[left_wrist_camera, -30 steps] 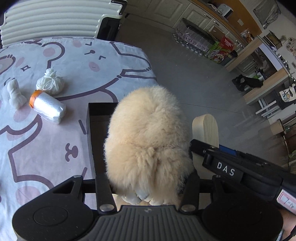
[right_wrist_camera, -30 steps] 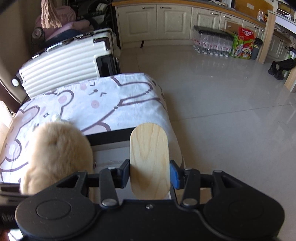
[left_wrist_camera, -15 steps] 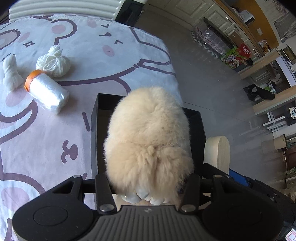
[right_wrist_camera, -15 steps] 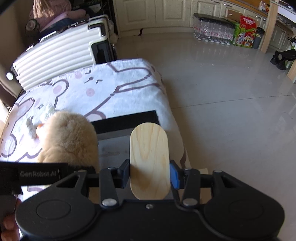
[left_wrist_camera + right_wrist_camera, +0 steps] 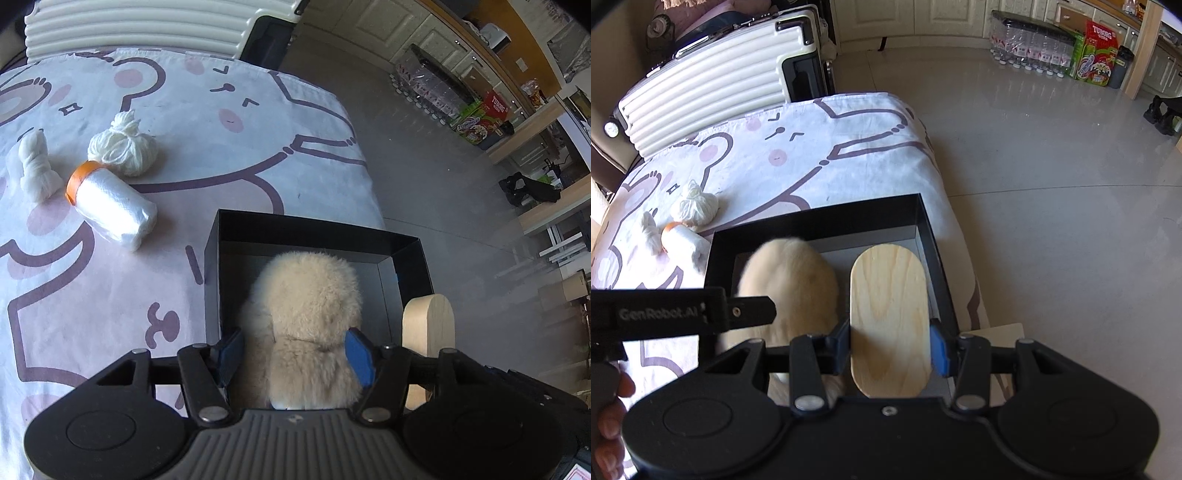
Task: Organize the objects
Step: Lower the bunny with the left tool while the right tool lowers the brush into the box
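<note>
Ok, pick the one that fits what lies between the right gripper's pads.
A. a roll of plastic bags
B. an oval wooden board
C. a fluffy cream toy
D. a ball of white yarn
B: in the right wrist view the wooden board sits clamped in the right gripper over the black box, while the fluffy toy is beside it, by the left gripper.

A cream plush toy (image 5: 310, 314) is seen inside the black box (image 5: 212, 258), by its left wall. A pale oval wooden board (image 5: 889, 317) is tilted over the box's right side.
</note>
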Tool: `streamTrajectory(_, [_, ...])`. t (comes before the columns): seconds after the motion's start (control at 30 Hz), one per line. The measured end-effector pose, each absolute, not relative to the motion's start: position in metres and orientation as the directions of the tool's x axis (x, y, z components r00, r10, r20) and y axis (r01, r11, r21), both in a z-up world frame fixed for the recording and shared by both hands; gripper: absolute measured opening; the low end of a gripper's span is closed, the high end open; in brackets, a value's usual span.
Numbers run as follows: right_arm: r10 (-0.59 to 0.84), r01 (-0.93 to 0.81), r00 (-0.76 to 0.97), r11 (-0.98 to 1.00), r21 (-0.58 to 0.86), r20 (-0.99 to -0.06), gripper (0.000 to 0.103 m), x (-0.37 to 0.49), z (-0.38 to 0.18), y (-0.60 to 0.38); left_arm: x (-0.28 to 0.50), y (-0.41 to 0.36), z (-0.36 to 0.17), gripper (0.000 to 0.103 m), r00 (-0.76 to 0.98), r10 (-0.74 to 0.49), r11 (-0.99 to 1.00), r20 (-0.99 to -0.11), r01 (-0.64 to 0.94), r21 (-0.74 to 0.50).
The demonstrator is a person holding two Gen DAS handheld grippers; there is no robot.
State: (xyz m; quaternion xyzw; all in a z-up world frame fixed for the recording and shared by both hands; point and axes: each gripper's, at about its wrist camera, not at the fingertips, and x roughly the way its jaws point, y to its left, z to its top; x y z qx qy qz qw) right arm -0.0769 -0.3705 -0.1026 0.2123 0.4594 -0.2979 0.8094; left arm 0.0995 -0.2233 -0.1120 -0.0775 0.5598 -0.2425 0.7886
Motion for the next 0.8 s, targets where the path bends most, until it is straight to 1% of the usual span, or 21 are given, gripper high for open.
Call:
streamTrajectory(0.23, [-0.272, 0.667, 0.378, 0.743, 0.056, -0.885, 0.045, -0.072, -0.11, -0.369, 0.092, -0.223, -0.099, 0.061, 0.282, -0.454, 0.863, -0.845, 0.377, -0.337])
streamTrajectory(0.47, [-0.253, 0.636, 0.346, 0.771, 0.028, -0.904, 0.045, -0.059, -0.129, -0.364, 0.085, -0.217, -0.084, 0.061, 0.352, -0.418, 0.856, -0.838, 0.461, -0.234])
streamTrajectory(0.63, [-0.257, 0.624, 0.322, 0.781, 0.0, -0.911, 0.045, -0.045, -0.146, -0.361, 0.088, -0.195, -0.071, 0.061, 0.403, -0.433, 0.862, -0.806, 0.446, -0.24])
streamTrajectory(0.8, [-0.252, 0.573, 0.322, 0.819, -0.024, -0.913, 0.045, -0.025, -0.156, -0.35, 0.096, -0.175, -0.072, 0.06, 0.414, -0.418, 0.879, -0.808, 0.41, -0.244])
